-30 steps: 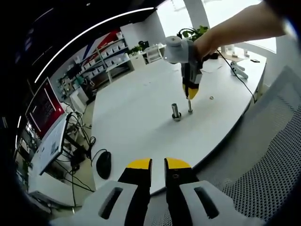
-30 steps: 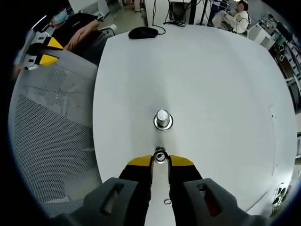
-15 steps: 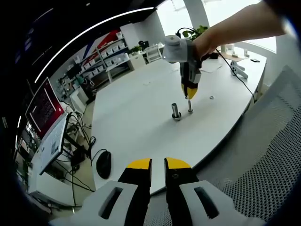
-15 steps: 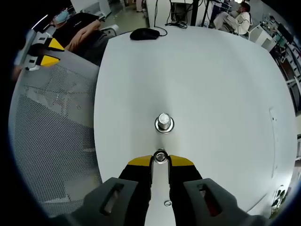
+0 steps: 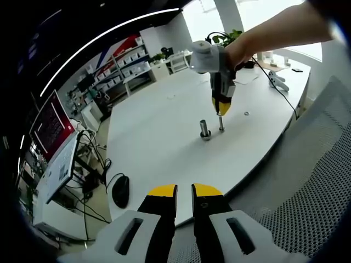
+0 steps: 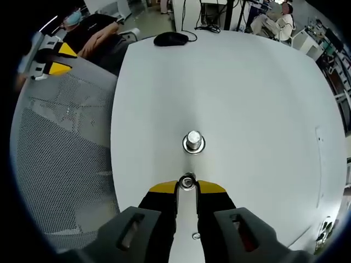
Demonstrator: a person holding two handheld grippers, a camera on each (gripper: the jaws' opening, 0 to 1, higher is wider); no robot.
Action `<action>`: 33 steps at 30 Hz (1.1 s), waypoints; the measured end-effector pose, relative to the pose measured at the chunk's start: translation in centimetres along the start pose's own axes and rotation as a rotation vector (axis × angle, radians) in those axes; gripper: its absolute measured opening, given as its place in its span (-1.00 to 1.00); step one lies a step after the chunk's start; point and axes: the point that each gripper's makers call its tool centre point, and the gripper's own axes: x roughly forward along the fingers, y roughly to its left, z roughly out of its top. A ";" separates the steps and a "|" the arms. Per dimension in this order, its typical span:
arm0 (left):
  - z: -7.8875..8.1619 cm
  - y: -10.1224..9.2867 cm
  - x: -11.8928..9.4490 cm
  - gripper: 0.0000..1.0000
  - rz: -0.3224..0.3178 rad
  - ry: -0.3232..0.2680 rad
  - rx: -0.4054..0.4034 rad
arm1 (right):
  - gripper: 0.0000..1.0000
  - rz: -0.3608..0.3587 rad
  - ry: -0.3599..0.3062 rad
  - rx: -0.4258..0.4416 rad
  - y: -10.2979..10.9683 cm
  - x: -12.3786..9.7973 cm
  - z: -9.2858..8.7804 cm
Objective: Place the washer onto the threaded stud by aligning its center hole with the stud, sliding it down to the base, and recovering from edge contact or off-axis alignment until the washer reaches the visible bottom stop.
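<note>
Between the yellow tips of the right tool (image 6: pixel 187 186), a small washer (image 6: pixel 187 180), pinched by its rim with the jaws drawn nearly together. Directly beneath the tips, in the left gripper view, a thin stud (image 5: pixel 221 124) standing upright on the tabletop (image 6: pixel 247 98), roughly mid-surface. Cannot tell whether the washer's hole is already over the stud's tip or only resting on it. Just beside the stud, a thicker post (image 6: pixel 193 142) with a flanged base. Nearer the edge behind the right tool, a spare washer (image 6: pixel 196 235) lying flat. At the far edge, a mouse (image 6: pixel 173 38).

Well off the tabletop's edge, over a mesh chair (image 5: pixel 307 192), the left tool (image 5: pixel 184 190), jaws nearly closed on nothing.

Judged step: seating the hole on the stud, then sliding down to the base.

Risks from here:
- Held tilted, likely to bind on the threads partway down.
- Off-centre, likely to land its edge on the stud's tip and pop out of the grip.
- Released too high, could hang on a thread short of the base, or bounce off toward the post.
- Side push from the tips could tip the thin stud.
</note>
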 end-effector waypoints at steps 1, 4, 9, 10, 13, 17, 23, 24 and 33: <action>0.0 0.0 0.0 -0.84 0.000 0.000 0.000 | -0.72 -0.001 0.002 -0.001 0.0 0.0 0.0; 0.0 0.0 0.0 -0.84 0.000 -0.001 0.000 | -0.72 0.000 0.002 0.002 -0.1 0.1 0.0; 0.0 0.0 0.0 -0.84 0.000 -0.001 0.000 | -0.72 -0.001 0.008 -0.005 -0.1 0.2 -0.1; 0.0 0.0 0.0 -0.84 0.000 -0.001 0.000 | -0.72 -0.001 0.008 -0.006 -0.1 0.1 -0.1; 0.0 0.0 0.0 -0.84 0.000 -0.002 0.000 | -0.72 -0.002 0.008 -0.009 -0.1 0.2 0.0; 0.0 0.0 0.0 -0.84 0.001 -0.002 0.000 | -0.72 -0.011 0.024 -0.031 -0.3 0.4 -0.3; 0.0 0.1 0.0 -0.84 0.001 -0.002 -0.001 | -0.72 -0.006 0.027 -0.034 -0.1 0.6 -0.3; 0.0 0.0 0.0 -0.84 0.001 -0.002 -0.001 | -0.72 -0.006 0.028 -0.035 -0.1 0.7 -0.3; 0.0 0.1 0.0 -0.84 0.001 -0.002 -0.001 | -0.72 -0.012 0.034 -0.031 -0.2 1.1 -0.6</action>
